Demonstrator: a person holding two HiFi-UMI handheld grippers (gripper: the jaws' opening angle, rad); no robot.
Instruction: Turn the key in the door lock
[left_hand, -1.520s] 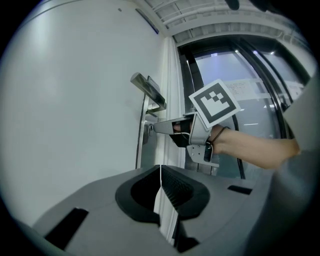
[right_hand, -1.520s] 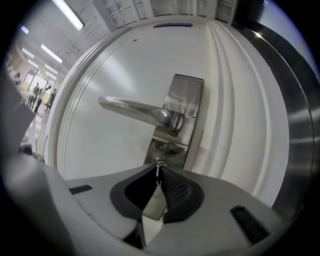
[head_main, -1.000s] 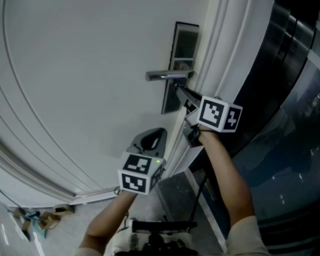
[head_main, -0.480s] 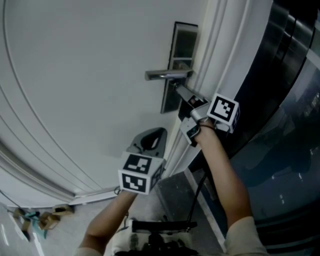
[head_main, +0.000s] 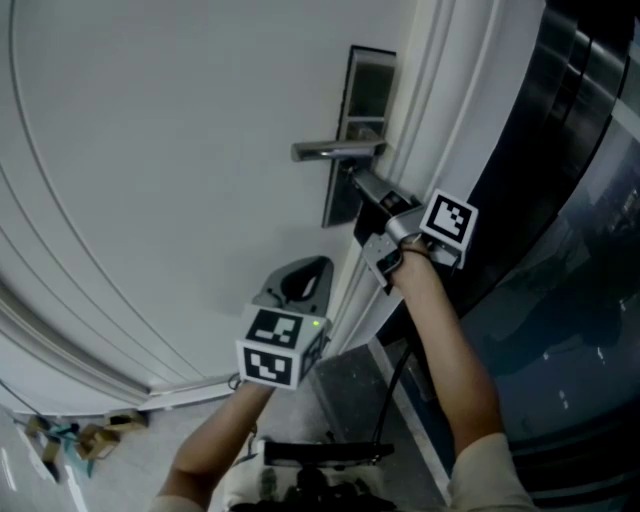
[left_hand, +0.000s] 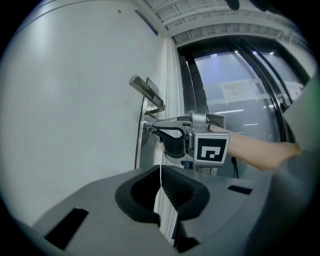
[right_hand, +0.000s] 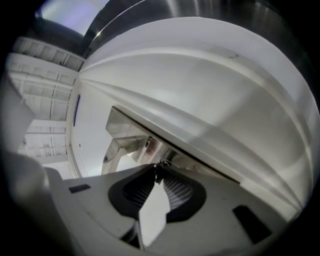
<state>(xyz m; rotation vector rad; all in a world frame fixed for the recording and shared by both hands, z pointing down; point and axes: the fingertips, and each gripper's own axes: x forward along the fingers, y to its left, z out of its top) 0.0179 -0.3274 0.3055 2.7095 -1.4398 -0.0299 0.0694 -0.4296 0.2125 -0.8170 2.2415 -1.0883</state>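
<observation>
We are standing at a big white door (head_main: 150, 150), with dark glass (head_main: 580, 230) running along its side. Closest to us, the left gripper (left_hand: 160, 169) is hanging low and back from the door, well away from the lock. Its two fingers are pressed together with nothing in them. We think it is waiting there so it is not getting in the way, because this job is needing only one hand.

A bit farther out, our right arm (head_main: 445, 350) is reaching up to the edge of the door. The right gripper (right_hand: 157, 173) at its end is pointing at the door, just under the handle (head_main: 335, 151). It is tilted over to one side, and we think that is because turning a key means rolling the whole wrist.

The key (right_hand: 161, 165) is sitting in the lock (head_main: 342, 205), in the metal plate below the handle. It is right between the tips of the right fingers. Those fingers are opening now. The gap is tiny, and the pads are looking like they are touching the key. We are guessing the turn is done or almost done, and the hand is letting go, maybe to take a fresh hold. The key is small and thin, so it is needing a pinch right at the tips.

Farthest away, the handle is sticking out flat. Nobody is pushing it down.
</observation>
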